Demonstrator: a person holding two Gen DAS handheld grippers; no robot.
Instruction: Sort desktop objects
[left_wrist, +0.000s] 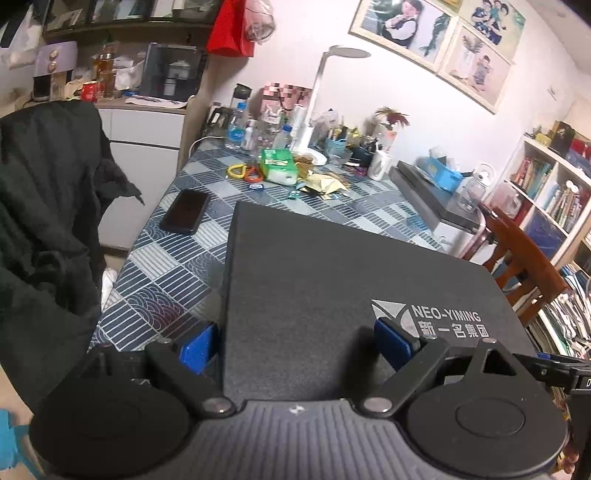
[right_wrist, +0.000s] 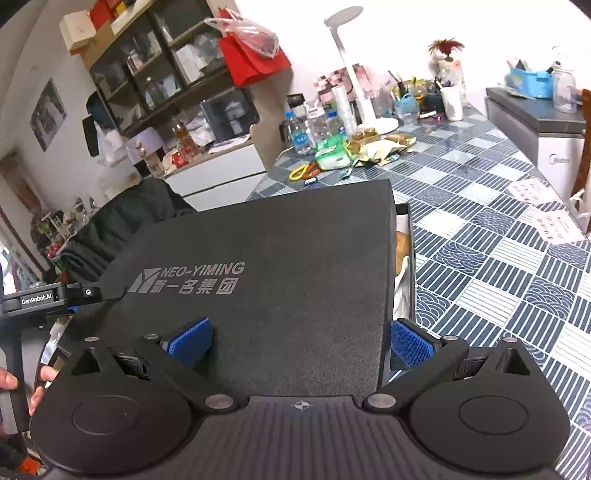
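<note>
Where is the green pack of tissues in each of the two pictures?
Left wrist view: the green tissue pack lies above the middle, on the far part of the checked table, beyond the black lid.
Right wrist view: it lies above the middle, a little right, again beyond the lid.
Shared landmark: the white desk lamp stands just behind it in both.

The lid (right_wrist: 277, 280) is sitting tilted over the box (right_wrist: 404, 236), leaving its right side uncovered. Left of it, a phone (left_wrist: 184, 217) is lying on the table (left_wrist: 162, 273); clutter (left_wrist: 295, 166) is crowding behind.
</note>
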